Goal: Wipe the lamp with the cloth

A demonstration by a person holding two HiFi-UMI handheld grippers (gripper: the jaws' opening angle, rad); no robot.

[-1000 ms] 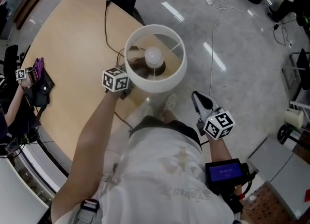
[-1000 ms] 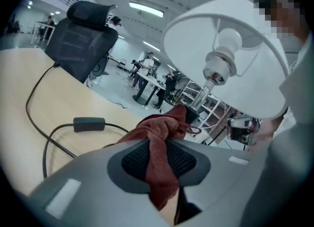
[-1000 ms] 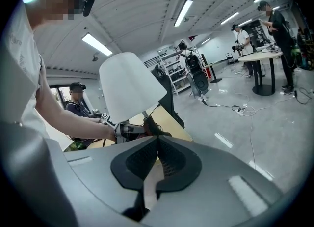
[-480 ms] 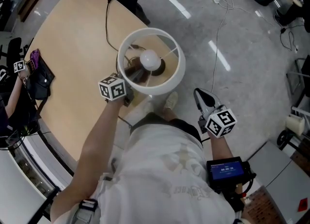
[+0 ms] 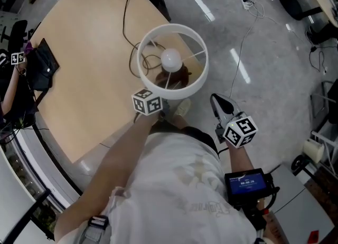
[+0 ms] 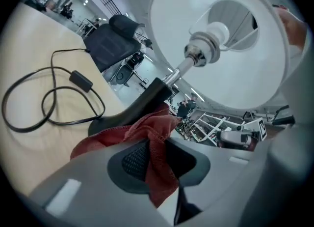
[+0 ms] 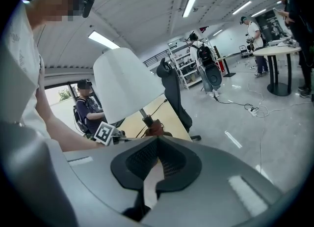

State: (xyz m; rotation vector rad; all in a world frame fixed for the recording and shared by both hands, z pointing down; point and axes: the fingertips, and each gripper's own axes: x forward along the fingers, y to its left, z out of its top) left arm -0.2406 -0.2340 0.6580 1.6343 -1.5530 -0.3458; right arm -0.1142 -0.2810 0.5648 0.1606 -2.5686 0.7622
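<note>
A table lamp with a white drum shade (image 5: pixel 199 78) and a round bulb (image 5: pixel 171 58) stands at the near corner of the wooden table. From below, the left gripper view takes in its shade (image 6: pixel 245 88), metal stem (image 6: pixel 179 71) and black base (image 6: pixel 142 105). My left gripper (image 6: pixel 154 155) sits low beside the base, under the shade's rim. A red cloth (image 6: pixel 152 127) is pinched in its closing jaws and bunches against the base. My right gripper (image 5: pixel 219 103) hangs over the floor to the right of the lamp, jaws shut and empty. Its own view has the shade (image 7: pixel 125 83) ahead.
The lamp's black cord (image 6: pixel 49 98) loops over the table (image 5: pixel 79 53). A black bag (image 5: pixel 39 71) lies near the table's far left edge. A black office chair (image 7: pixel 174 93) stands behind the table, and a seated person (image 7: pixel 88 105) is at its left. Cables (image 5: pixel 248 5) trail across the grey floor.
My left gripper has slid right along the lamp's near side with the cloth and has rolled. The right gripper has hardly shifted.
</note>
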